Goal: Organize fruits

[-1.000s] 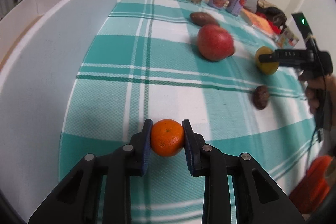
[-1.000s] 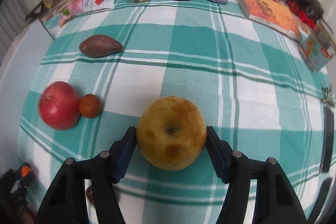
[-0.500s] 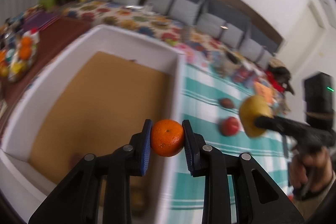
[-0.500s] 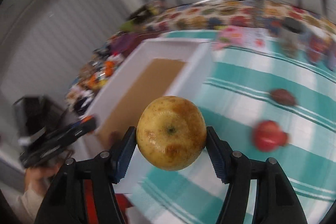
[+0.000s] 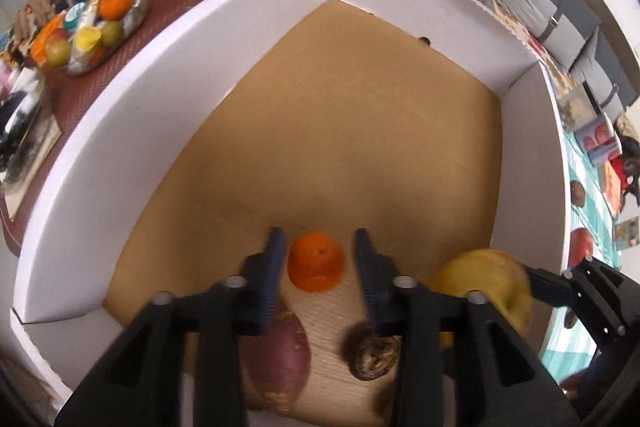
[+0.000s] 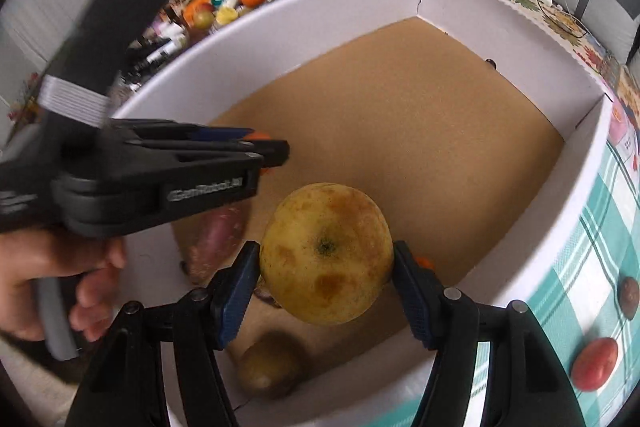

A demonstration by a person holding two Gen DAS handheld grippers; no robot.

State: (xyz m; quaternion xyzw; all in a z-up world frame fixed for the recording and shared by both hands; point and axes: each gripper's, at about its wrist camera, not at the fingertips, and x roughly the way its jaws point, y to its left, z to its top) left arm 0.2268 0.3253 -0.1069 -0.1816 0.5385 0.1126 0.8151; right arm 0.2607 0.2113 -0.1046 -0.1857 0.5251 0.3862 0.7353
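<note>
Both grippers hang over a white box (image 5: 120, 131) with a brown floor (image 6: 400, 131). My left gripper (image 5: 318, 263) is open, and a small orange (image 5: 316, 262) sits loose between its fingers with gaps on both sides. My right gripper (image 6: 326, 267) is shut on a spotted yellow apple (image 6: 326, 253), which also shows in the left wrist view (image 5: 484, 283). A purple sweet potato (image 5: 280, 359) and a dark wrinkled fruit (image 5: 374, 355) lie on the box floor below. A yellowish fruit (image 6: 268, 367) lies near the box's front wall.
A red apple (image 6: 594, 363) and a dark fruit (image 6: 628, 291) lie on the teal checked cloth (image 6: 600, 227) right of the box. A bowl of fruit (image 5: 92, 23) stands on the brown table to the left. Grey cushions (image 5: 560, 11) line the back.
Both grippers have moved from the tablecloth to over the box and tilted down. The left gripper's jaws have opened and let go of the orange. The right still grips the yellow apple.
</note>
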